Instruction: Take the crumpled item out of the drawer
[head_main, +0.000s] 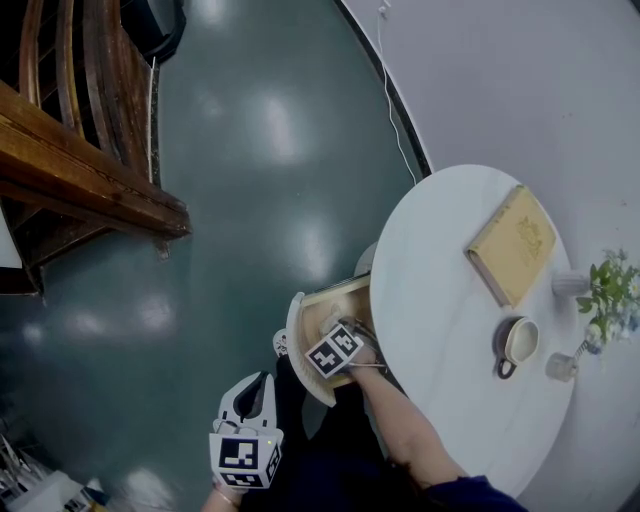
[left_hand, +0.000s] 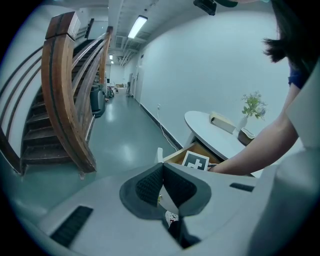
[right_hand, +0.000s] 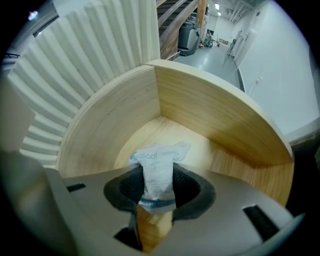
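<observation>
Closest to the head camera is the left gripper (head_main: 260, 382), held off the round white table (head_main: 440, 290) on its floor side, jaws pressed together at the tips with nothing between them. Two grippers show in all, each bearing one cube with black-and-white square markers. The right gripper (right_hand: 157, 189) points down into the single wooden drawer (right_hand: 210, 115), which stands pulled out from under the table's rim. Its jaws pinch the one crumpled item (right_hand: 159, 155), a white wrinkled packet with a blue stripe that rises from between the pads above the drawer's floor. Blue lettering on the packet reads "edical" as far as it shows. Nothing else lies in the drawer. On the tabletop rest four things: one yellowish book (head_main: 512, 245) toward the far side of the table, one cup (head_main: 518, 342) with a handle nearer the person, one small vase of flowers (head_main: 605, 285) at the table's outer edge, and one little round pot (head_main: 562, 367) beside the cup. The book's cover carries a faint design, and no writing on it can be read
</observation>
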